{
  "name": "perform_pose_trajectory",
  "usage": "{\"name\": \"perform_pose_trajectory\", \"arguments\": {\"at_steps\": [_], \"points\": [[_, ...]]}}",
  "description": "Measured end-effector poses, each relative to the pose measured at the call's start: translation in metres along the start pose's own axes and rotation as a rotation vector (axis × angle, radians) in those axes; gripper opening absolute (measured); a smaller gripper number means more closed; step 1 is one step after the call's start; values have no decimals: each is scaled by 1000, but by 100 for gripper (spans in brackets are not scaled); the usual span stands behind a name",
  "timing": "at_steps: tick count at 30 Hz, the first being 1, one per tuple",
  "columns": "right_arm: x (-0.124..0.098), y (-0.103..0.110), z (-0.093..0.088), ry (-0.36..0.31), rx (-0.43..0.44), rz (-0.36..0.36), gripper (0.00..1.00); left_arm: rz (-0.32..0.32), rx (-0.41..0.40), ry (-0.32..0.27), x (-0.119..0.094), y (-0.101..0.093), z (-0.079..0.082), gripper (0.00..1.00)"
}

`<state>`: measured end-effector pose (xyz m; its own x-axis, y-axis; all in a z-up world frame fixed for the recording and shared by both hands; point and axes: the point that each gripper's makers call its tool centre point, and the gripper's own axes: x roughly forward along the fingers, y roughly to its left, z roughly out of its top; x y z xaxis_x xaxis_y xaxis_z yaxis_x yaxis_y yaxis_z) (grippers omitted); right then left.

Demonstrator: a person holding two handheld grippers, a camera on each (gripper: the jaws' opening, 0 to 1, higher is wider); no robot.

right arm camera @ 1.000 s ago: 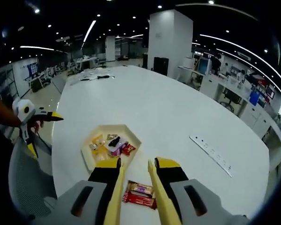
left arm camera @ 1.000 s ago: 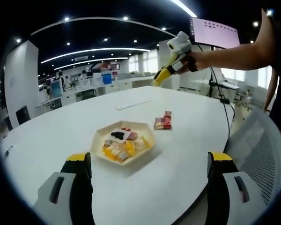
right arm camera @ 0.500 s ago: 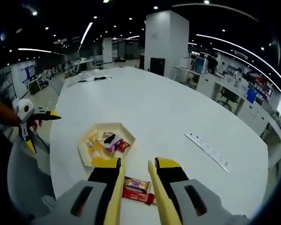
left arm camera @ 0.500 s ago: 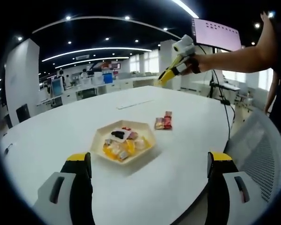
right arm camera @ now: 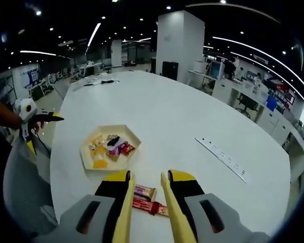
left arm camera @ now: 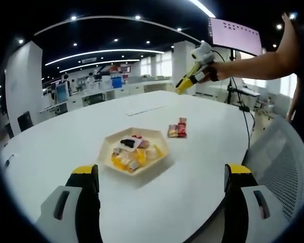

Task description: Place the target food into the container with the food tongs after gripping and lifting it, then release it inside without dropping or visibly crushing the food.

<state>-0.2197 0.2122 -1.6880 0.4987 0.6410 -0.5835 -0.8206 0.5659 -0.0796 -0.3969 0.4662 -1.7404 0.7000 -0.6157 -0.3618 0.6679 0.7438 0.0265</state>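
Observation:
A cream hexagonal tray with several wrapped snacks sits on the round white table. Two red-and-brown snack bars lie on the table beside the tray. My left gripper hovers near the table edge, jaws wide apart and empty. My right gripper is above the bars, jaws pressed on yellow food tongs whose arms stay slightly apart with nothing between them. In the left gripper view the right gripper is raised high beyond the bars.
A white power strip lies farther along the table. A grey mesh chair stands at the table's edge. A person's hand holds the left gripper. Desks and monitors fill the office behind.
The right gripper has risen and pulled back from the tray and bars, which look smaller and farther in its view. The left gripper has hardly moved. Tray and bars rest where they were.

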Motion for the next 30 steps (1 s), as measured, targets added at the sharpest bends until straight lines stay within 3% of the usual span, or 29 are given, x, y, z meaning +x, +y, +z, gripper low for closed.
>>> {"name": "perform_pose_trajectory", "arguments": {"at_steps": [6, 14, 23, 30], "points": [[6, -6, -9, 5, -36, 17, 29, -2, 2, 11, 1, 0, -2, 99], [24, -5, -37, 37, -58, 58, 29, -2, 5, 28, 2, -1, -5, 99], [46, -3, -72, 69, 4, 101, 29, -6, 7, 43, 3, -1, -8, 99], [63, 2, -97, 118, 4, 128, 29, -6, 7, 52, 3, 0, -11, 99]]}}
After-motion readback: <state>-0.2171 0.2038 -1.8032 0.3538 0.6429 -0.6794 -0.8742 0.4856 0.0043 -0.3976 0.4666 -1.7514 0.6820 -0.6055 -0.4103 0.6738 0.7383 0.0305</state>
